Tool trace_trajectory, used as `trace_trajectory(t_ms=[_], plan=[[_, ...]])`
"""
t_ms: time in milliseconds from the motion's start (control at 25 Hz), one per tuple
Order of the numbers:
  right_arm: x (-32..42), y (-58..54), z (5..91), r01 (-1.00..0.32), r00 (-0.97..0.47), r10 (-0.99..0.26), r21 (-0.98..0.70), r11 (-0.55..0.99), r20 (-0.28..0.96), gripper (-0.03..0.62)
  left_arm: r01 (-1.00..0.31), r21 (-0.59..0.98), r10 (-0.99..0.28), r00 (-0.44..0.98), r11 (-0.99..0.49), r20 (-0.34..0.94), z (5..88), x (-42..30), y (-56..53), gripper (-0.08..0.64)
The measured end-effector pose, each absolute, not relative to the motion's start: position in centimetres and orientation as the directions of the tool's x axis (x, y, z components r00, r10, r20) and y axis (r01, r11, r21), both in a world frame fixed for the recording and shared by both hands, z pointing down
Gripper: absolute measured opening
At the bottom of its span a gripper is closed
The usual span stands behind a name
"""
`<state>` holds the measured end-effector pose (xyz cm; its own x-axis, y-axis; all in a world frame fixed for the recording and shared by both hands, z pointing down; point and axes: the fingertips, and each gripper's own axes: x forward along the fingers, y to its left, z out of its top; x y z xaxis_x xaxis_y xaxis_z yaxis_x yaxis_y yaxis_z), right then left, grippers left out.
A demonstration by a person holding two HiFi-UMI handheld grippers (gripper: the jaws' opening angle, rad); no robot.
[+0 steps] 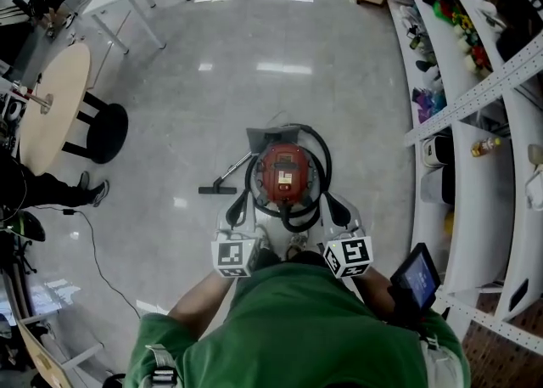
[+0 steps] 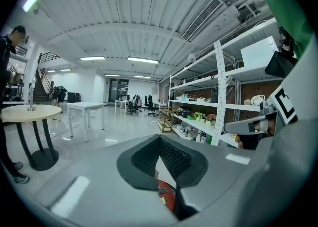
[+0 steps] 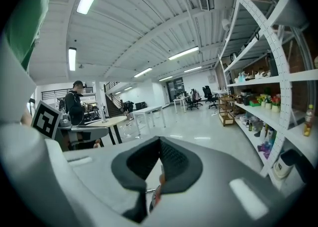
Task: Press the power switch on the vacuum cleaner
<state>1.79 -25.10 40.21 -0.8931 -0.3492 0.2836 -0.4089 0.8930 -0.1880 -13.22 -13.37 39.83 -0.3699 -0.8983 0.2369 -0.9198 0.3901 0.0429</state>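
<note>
The person is standing over the vacuum [image 1: 287,176], which is sitting on the floor [image 1: 212,106] directly ahead of their feet, red body facing up, with a black hose [image 1: 318,165] looping around it and a wand [image 1: 222,184] lying off to its left. Both grippers are being held low, close in front of the torso, one at each side of the machine. That looks like a ready stance rather than a reach, since neither is touching it.

The left gripper [image 2: 160,137] is pointing out across the room, not down. Its jaws are meeting at the tips with nothing between them, and only a slice of the red vacuum is showing through the gap below the pads. The right gripper [image 3: 160,140] is matching it, with its jaws drawn together, carrying nothing and likewise aiming level.

Closed jaws probably suit the job, since joined tips make one blunt point for pushing a button. The press is not yet under way. The switch itself is too small to pick out on the red top, though a pale patch is showing near the middle.

Next, one gripper likely needs tilting down and lowering onto the top of the body. The hose loop is crowding the right side, so a straight descent from above looks like the cleaner path.
</note>
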Motion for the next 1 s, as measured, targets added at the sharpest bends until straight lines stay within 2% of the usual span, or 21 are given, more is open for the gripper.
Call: trace_trajectory(t_ms=[480, 1000], plan=[[2.8, -21.7, 39.6, -0.41, -0.897, -0.357, -0.188, 0.893, 0.259, 0.0, -0.931, 0.056, -0.918, -0.343, 0.36, 0.201, 39.1, -11.1, -10.2, 0.008], [5.6, -9.0, 37.7, -0.469, -0.871, -0.427, -0.153, 0.87, 0.242, 0.0, -0.95, 0.096, -0.947, -0.282, 0.298, 0.155, 38.0, -8.5, 1.5, 0.008]])
